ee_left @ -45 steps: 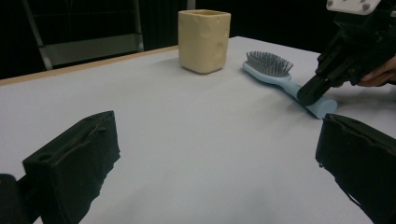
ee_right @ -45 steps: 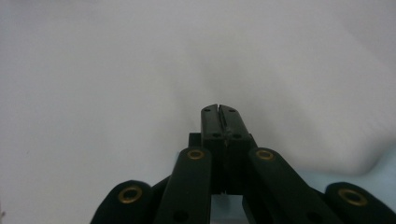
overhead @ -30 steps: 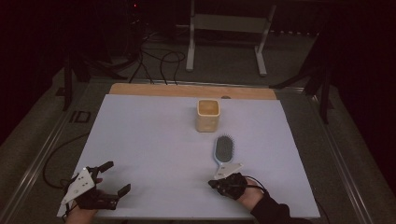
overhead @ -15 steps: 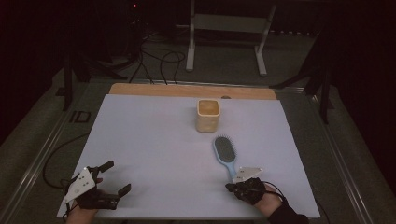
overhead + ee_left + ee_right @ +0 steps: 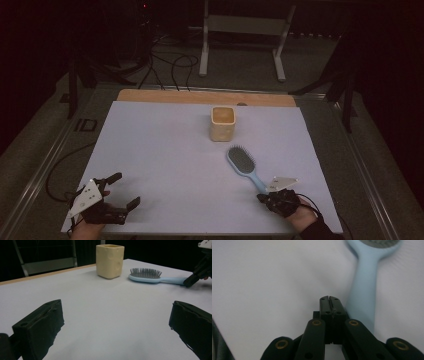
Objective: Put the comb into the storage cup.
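One light-blue hairbrush (image 5: pixel 244 166) and one cream square cup (image 5: pixel 222 123) lie on the desk (image 5: pixel 160 150); two claws, left claw (image 5: pixel 122 191) and right claw (image 5: pixel 263 196).

Left gripper (image 5: pixel 117 330): jaws stood wide apart over white table (image 5: pixel 100 315). Beyond: cream cup (image 5: pixel 110 261), upright; blue hairbrush (image 5: pixel 150 277), bristles up; right gripper (image 5: pixel 197 275) at its handle end.

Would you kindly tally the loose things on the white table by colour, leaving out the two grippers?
Light blue: 1, the hairbrush
Cream yellow: 1, the square cup
Total: 2
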